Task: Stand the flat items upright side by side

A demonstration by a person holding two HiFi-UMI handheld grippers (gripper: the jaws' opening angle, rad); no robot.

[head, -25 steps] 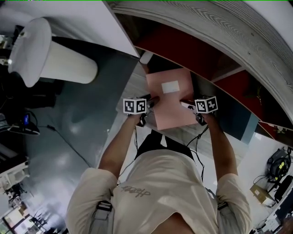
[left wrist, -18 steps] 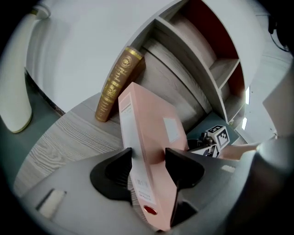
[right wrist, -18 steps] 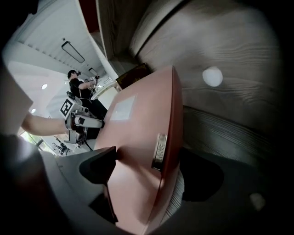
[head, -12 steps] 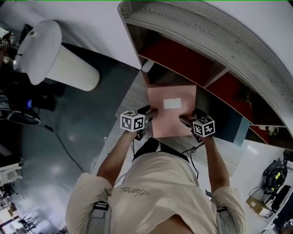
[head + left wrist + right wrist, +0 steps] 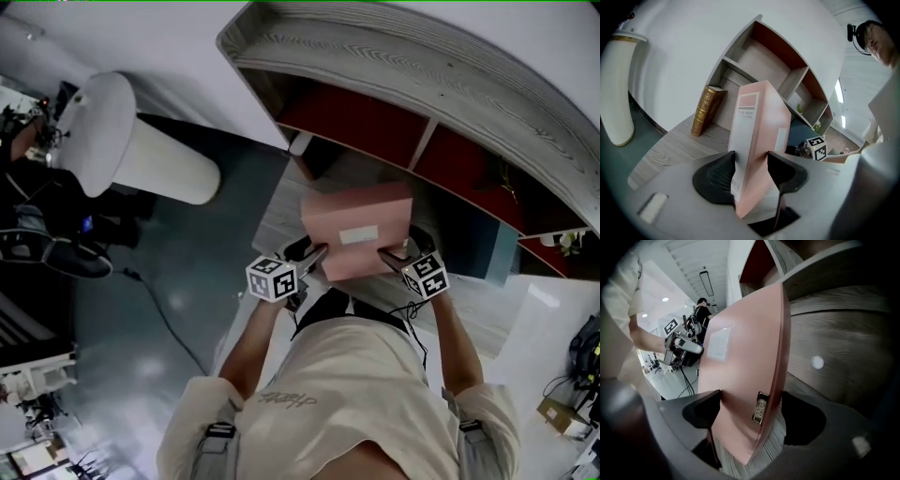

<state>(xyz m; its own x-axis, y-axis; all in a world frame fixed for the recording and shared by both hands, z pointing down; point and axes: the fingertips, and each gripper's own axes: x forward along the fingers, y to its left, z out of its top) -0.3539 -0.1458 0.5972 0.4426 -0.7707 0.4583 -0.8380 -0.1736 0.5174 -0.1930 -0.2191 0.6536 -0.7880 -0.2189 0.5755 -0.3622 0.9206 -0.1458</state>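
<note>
I have a pink file box (image 5: 366,211) held up in front of the shelf unit (image 5: 422,56), level with its lower compartments and clear of its grey wood boards. It is a slim, rigid box. One broad pink face carries a small white label (image 5: 359,234). The narrow spine has a darker band at the top with the words FILE BOX printed under it. A small metal tag holder (image 5: 761,407) sits on the edge nearest the right gripper view. From the head view the box lies tilted, its labelled face turned up towards me and its far edge nearer the shelf unit. From the left gripper view it looks nearly upright, leaning a little to one side.

The left gripper (image 5: 314,255) clamps the near left corner. One pad presses on the spine and the other on the broad face, and its jaws have just been closing on the box. The right gripper (image 5: 392,253) pinches the near right corner across the box's thickness. Its jaws stand wide and have also just been closing on the box.

Both forearms reach forward from my torso towards the shelf unit, slightly apart. The grippers point at the shelf unit and somewhat downward, marker cubes facing up. A gold-brown book (image 5: 705,110) leans inside the shelf unit's lower left compartment, beyond the box.
</note>
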